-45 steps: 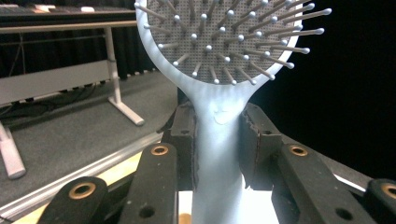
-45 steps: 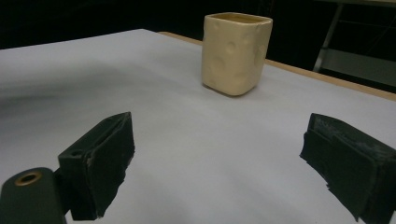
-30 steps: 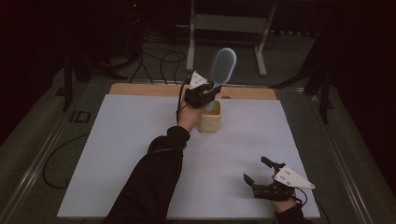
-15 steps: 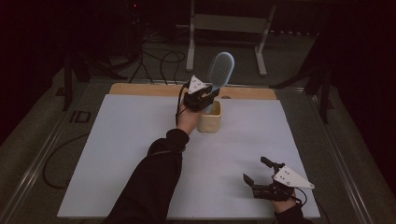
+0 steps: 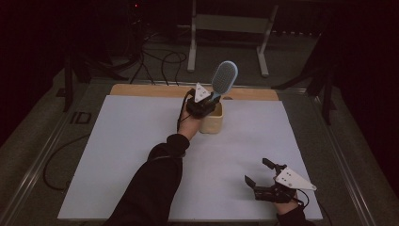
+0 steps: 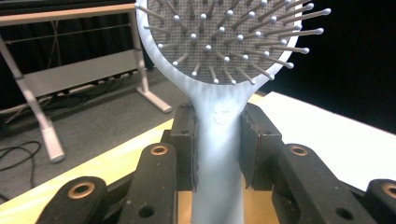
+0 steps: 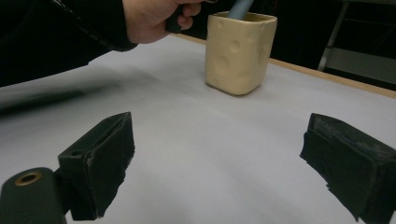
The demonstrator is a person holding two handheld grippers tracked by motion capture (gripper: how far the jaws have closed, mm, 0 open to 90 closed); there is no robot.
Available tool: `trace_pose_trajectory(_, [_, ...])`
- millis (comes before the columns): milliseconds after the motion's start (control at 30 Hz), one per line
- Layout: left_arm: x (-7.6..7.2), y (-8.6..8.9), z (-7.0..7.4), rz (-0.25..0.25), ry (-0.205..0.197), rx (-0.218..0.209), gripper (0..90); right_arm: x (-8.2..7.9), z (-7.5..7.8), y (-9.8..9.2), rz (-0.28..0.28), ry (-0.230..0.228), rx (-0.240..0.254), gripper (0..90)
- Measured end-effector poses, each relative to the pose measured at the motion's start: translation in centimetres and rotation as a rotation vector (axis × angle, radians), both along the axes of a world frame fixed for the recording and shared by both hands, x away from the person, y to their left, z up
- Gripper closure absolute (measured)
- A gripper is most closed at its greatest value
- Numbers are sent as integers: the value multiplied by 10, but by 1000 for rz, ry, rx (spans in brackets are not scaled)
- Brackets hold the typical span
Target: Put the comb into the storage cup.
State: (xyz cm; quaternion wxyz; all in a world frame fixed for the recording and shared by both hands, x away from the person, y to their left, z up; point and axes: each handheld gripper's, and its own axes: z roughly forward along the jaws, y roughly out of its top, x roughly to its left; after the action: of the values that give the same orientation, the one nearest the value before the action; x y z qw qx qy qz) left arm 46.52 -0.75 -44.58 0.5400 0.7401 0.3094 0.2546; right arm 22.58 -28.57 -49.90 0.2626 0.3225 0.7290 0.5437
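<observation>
1. Left gripper (image 5: 207, 101) is clamped on the handle of the pale blue hairbrush (image 5: 224, 78); in the left gripper view both pads (image 6: 184, 140) press the handle's sides just under the bristled head (image 6: 224, 37).
2. The brush stands near upright, head up, tilted slightly. Its handle end sits inside the cream cup (image 5: 212, 121) at the far edge of the white mat (image 5: 117, 155); the right gripper view shows the handle (image 7: 239, 8) crossing the cup (image 7: 239, 51) rim.
3. Step in hand, as judged: brush going into, or coming out of, the cup. The pictures alone do not say which.
4. To do it well: the travel should run along the handle's axis, straight up or down. Any sideways pull likely levers on the rim and tips the cup, which looks light and unsupported.
5. Grip should hold until the handle end is either bottomed out or fully clear of the rim. The brush is top-heavy; an early release lets the head swing.
6. Right gripper (image 5: 259, 176) sits idle near the mat's near right corner, jaws wide apart with nothing between them, well apart from the cup. It could brace the cup wall if it starts to rock.
</observation>
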Motion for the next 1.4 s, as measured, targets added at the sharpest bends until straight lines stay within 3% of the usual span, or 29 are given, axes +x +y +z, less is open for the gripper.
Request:
trace_pose_trajectory(33, [0, 0, 0, -9, 8, -2, 674, 0, 0, 0, 1, 0, 1, 90])
trace_pose_trajectory(100, [0, -1, 1, -7, 23, -1, 482, 0, 0, 0, 1, -1, 1, 90])
trace_pose_trajectory(133, [1, -1, 0, -20, 40, -3, 482, 0, 0, 0, 1, -1, 1, 90])
trace_pose_trajectory(200, [-2, 2, 2, -31, 29, -10, 306, 0, 0, 0, 3, 1, 2, 90])
trace_pose_trajectory(233, [-4, 4, 4, -57, 37, -15, 273, 0, 0, 0, 4, 0, 3, 90])
trace_pose_trajectory(267, [-4, 4, 4, -57, 37, -15, 185, 0, 0, 0, 4, 0, 3, 90])
trace_pose_trajectory(433, [-9, 7, 8, -113, 44, 9, 52, -1, 1, 1, 7, -5, -3, 90])
trace_pose_trajectory(500, [-9, 9, 8, -136, 65, 4, 2, -1, 1, 1, 6, -4, -4, 90])
trace_pose_trajectory(833, [-12, 18, 13, -197, 120, -22, 0, 0, 0, 2, 5, -3, -8, 90])
trace_pose_trajectory(1267, [-20, 26, 23, -229, 132, 4, 0, 0, 0, 2, -1, 0, -16, 90])
trace_pose_trajectory(1400, [-23, 30, 26, -234, 136, -9, 0, -1, 0, 2, -1, -2, -17, 90])
